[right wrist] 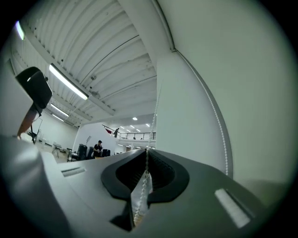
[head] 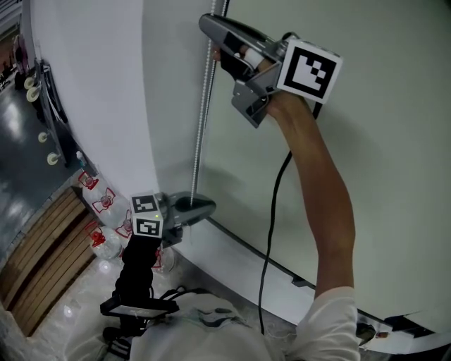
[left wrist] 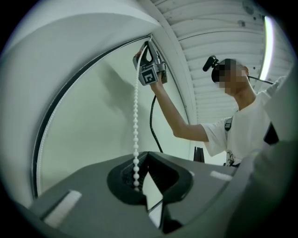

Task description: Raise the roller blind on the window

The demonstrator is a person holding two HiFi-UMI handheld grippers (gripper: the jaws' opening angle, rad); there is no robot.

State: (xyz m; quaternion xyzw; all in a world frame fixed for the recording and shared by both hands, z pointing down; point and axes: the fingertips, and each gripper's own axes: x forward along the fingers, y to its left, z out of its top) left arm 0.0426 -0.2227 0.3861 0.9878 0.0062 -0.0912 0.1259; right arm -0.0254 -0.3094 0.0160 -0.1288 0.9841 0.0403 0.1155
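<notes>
Right tongs clamp shut on the bead chain up high, left tongs pinch it lower down; chain runs vertical.

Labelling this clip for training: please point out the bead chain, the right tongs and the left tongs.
bead chain (head: 201,127), head view, its middle stretch.
right tongs (head: 205,22), head view, between the tips.
left tongs (head: 211,207), head view, between the tips.

Grey right gripper, white T-shirt, black cable
</notes>
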